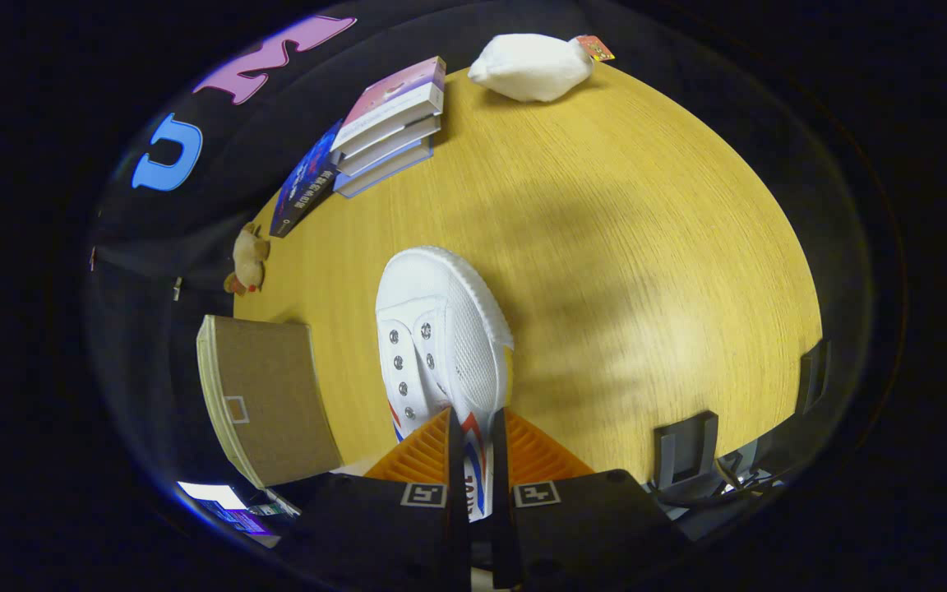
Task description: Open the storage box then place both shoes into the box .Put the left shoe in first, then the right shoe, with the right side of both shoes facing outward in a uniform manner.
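Over at the far left, a small plush toy (pixel 248 259) sits at the edge of the wooden surface (pixel 646 247), against the dark booth wall. Nearer than the toy, still on the left, the brown storage box (pixel 268 399) stands at the surface's left edge with its lid down, just left of the shoe and apart from it. Farther back, a dark blue book (pixel 306 181) lies flat with a stack of books (pixel 391 123) just to its right, the top one pink-covered. In the middle, the white shoe (pixel 441 337) is held by the tool (pixel 473 460): both fingers are drawn narrow and press on the shoe's heel part from either side, where red and blue stripes show between them. The shoe's toe points away from the fingers, its eyelets and mesh side are turned up toward the camera, and it looks lifted clear of the wood, though I cannot tell for certain. Far beyond the shoe, a white cloth bag (pixel 533 66) with a small coloured tag rests near the far edge. At the near right edge, two dark clamp-like brackets (pixel 687 444) grip the surface's rim.
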`<state>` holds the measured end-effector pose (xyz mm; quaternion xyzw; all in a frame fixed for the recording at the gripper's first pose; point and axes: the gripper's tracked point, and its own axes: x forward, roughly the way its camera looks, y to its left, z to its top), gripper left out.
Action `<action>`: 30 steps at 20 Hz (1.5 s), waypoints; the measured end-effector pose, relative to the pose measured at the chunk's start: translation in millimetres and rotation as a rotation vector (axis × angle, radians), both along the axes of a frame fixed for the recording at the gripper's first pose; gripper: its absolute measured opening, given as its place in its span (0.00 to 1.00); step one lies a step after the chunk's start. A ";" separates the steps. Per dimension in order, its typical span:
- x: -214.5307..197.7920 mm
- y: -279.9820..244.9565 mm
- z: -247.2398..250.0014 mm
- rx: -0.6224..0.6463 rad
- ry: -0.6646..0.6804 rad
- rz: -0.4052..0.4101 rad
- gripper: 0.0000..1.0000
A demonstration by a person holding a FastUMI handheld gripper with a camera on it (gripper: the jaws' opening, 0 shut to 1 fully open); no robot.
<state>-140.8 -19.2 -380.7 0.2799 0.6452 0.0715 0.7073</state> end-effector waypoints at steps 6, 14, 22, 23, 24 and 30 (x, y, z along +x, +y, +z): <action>29.2 69.5 92.1 0.098 -0.112 0.030 0.15; 35.3 194.5 167.7 0.256 -0.127 0.122 0.15; 18.2 288.4 159.6 0.283 -0.016 0.203 0.14; 16.3 296.2 154.6 0.279 -0.002 0.211 0.14; 14.0 302.3 151.1 0.275 0.011 0.212 0.15; 18.8 298.1 121.5 0.181 0.059 0.204 0.14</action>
